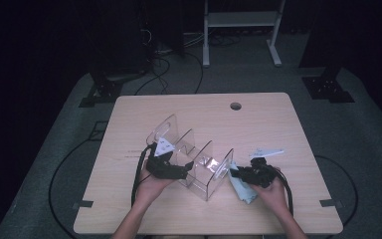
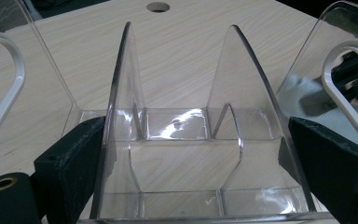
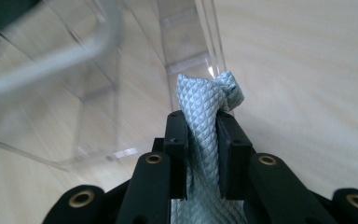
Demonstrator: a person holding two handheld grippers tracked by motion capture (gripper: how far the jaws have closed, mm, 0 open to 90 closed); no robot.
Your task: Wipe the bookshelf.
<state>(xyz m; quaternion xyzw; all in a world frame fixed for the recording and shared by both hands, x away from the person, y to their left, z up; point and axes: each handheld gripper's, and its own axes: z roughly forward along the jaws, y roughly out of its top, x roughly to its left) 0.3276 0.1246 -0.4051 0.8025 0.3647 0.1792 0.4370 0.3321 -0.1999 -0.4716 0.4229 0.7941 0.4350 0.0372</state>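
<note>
A clear acrylic file rack with upright dividers (image 1: 195, 162) stands near the middle of the pale wood-grain worktop (image 1: 258, 119), a little toward its near edge, its slots holding nothing but reflections of the light above. In the left gripper view the rack's see-through dividers (image 2: 223, 107) rise from a shallow base tray, and each end panel has a rounded handle cut-out (image 2: 349, 93). The left gripper (image 1: 176, 172) straddles the rack's near side, its black fingers (image 2: 70, 163) spread wide and set against the outer walls of the base, so the rack sits braced between them. The right gripper (image 1: 238, 174), at the rack's right end toward the worktop's right edge, has its fingers (image 3: 228, 149) clenched on a pale blue-grey, diamond-textured cloth (image 3: 205, 116), the bunched tip of which touches the edge of the rack's end panel. In the high view the rest of the cloth trails onto the worktop below that hand. A round cable hole (image 1: 236, 106) sits near the worktop's far edge. No brand, label or legible writing can be made out on the rack or the cloth.
</note>
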